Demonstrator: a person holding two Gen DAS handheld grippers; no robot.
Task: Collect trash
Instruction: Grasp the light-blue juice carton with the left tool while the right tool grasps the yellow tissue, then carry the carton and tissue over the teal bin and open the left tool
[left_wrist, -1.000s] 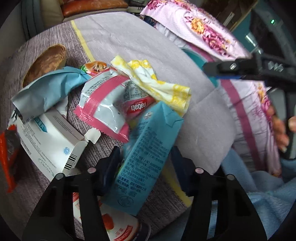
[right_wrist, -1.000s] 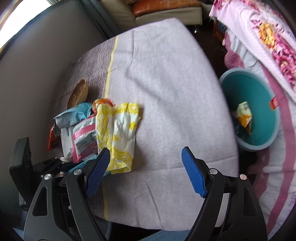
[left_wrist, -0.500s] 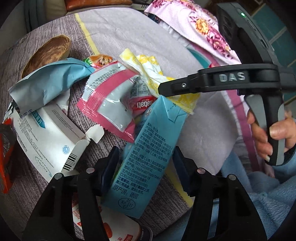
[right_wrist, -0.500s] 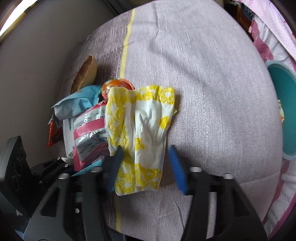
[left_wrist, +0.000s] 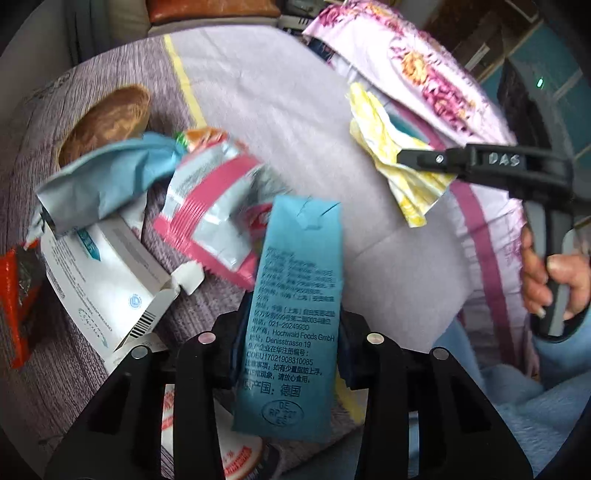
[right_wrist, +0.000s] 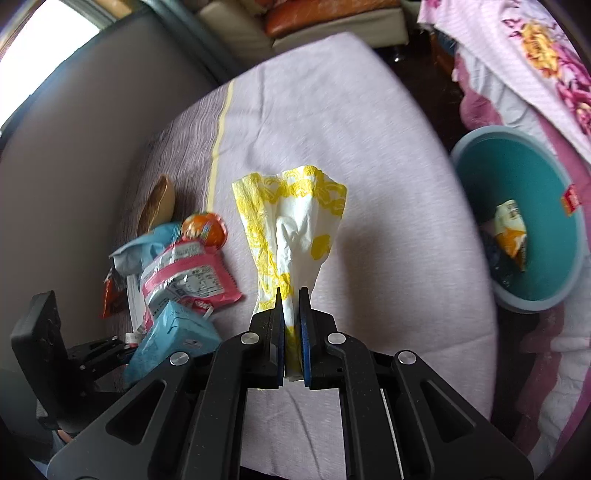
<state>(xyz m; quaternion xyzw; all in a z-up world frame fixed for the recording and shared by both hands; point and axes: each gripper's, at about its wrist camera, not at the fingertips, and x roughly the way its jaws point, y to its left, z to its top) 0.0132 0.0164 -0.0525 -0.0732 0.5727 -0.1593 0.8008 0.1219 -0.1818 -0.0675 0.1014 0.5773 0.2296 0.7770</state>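
Pinching a yellow napkin (right_wrist: 295, 236) in the right gripper (right_wrist: 291, 295), left gripper (left_wrist: 291, 321) clamped on a blue carton (left_wrist: 295, 295) (teal bin (right_wrist: 546, 302) nearby)

Blue carton (left_wrist: 295, 314): "Hochwald Foods GmbH"; right tongs (left_wrist: 400, 157): "DAS".

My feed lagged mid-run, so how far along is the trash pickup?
Done: one wrapper already lies in the teal bin. In hand: the right gripper pinches the yellow napkin, and the left gripper holds the blue carton. Left: the pink packet, white box and others.
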